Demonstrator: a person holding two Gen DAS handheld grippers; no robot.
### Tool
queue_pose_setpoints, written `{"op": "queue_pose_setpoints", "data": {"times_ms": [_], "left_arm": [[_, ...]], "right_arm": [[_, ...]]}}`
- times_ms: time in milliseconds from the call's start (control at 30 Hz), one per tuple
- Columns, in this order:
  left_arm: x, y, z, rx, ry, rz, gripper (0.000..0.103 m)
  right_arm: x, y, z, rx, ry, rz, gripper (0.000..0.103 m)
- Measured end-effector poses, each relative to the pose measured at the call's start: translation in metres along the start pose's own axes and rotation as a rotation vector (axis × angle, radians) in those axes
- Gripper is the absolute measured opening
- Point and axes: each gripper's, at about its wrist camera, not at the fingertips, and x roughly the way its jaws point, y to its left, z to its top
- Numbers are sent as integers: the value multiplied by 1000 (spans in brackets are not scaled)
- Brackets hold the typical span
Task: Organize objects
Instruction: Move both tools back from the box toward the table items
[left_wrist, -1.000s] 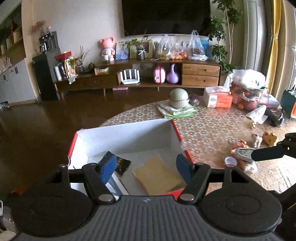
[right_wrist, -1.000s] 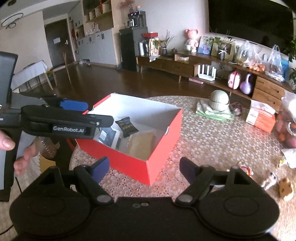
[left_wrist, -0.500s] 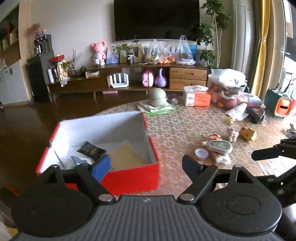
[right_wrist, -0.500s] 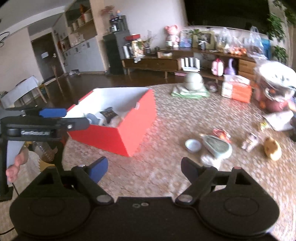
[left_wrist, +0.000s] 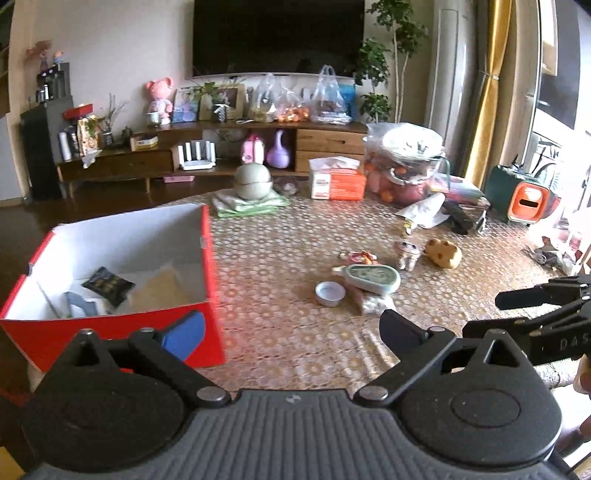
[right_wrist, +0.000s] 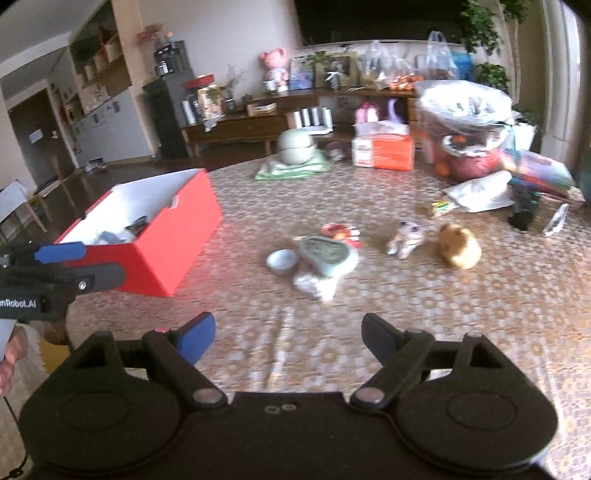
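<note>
Two grippers, left gripper (left_wrist: 291, 332) and right gripper (right_wrist: 286, 336), both spread, empty; red cardboard box (left_wrist: 110, 332) at 10 o'clock on patterned worktop (left_wrist: 277, 258).

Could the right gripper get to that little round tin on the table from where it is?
Probably yes: the right gripper is open and empty, and only bare table lies between it and the tin, beside the green case.

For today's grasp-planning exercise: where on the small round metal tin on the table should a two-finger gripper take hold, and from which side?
Grip the small round tin across its rim, coming from above with the open right gripper. It sits low and open side up, so there is little wall to pinch; its near and left sides look free, while the teal case crowds its right.
</note>
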Motion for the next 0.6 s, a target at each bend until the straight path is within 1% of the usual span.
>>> {"op": "queue_pose_setpoints", "data": {"times_ms": [200, 333, 500, 600], "left_arm": [[32, -18, -1, -6, 16, -4, 103], [57, -30, 0, 7, 25, 12, 103], [93, -41, 1, 49, 64, 14, 103], [116, -42, 3, 44, 93, 15, 103]], "right_arm": [[0, -47, 4, 73, -17, -80, 86], [7, -71, 7, 90, -11, -127, 86], [21, -93, 11, 91, 9, -151, 86], [28, -98, 15, 51, 6, -146, 86]]}}
